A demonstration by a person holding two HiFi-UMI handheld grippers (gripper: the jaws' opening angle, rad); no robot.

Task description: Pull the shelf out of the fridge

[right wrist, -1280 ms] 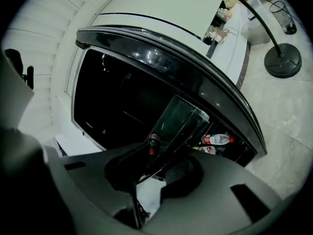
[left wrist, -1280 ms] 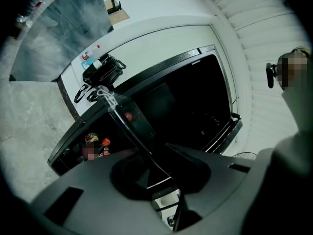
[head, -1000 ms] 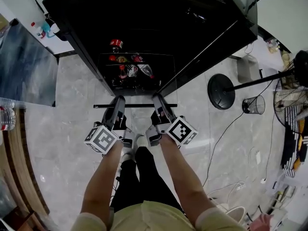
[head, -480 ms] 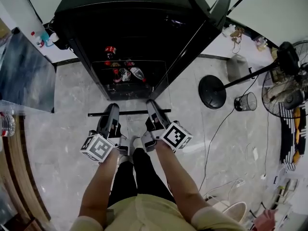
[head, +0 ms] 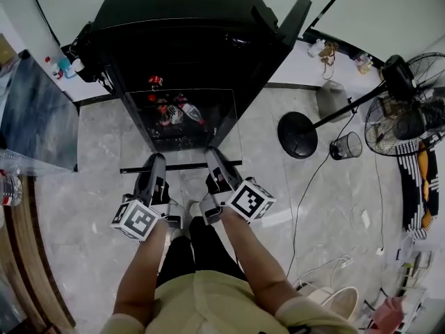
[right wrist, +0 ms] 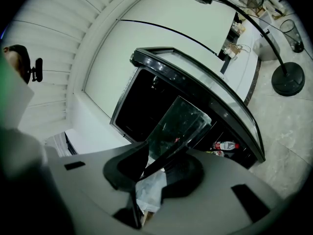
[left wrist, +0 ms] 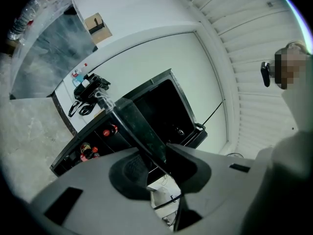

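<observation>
A clear glass shelf with a black front bar (head: 181, 165) sticks out of the open black fridge (head: 188, 40), level above the floor. My left gripper (head: 154, 160) is shut on the bar's left part. My right gripper (head: 212, 155) holds the right part, and its jaws are opening with the shelf edge still between them. In the left gripper view the pane (left wrist: 134, 126) runs edge-on into the left gripper (left wrist: 156, 163). In the right gripper view the glass (right wrist: 181, 121) slants between the pads of the right gripper (right wrist: 151, 165). Bottles (head: 174, 110) lie low inside the fridge.
The fridge door (head: 278, 33) stands open at the right. A fan's round base (head: 297, 134), a wire bin (head: 346, 146) and a floor cable lie to the right. A grey table (head: 35, 117) stands at the left. The person's feet are just behind the grippers.
Both grippers have drawn the shelf's black bar back from the fridge toward the person. The head view has swung, and more of the room's right side now shows.
</observation>
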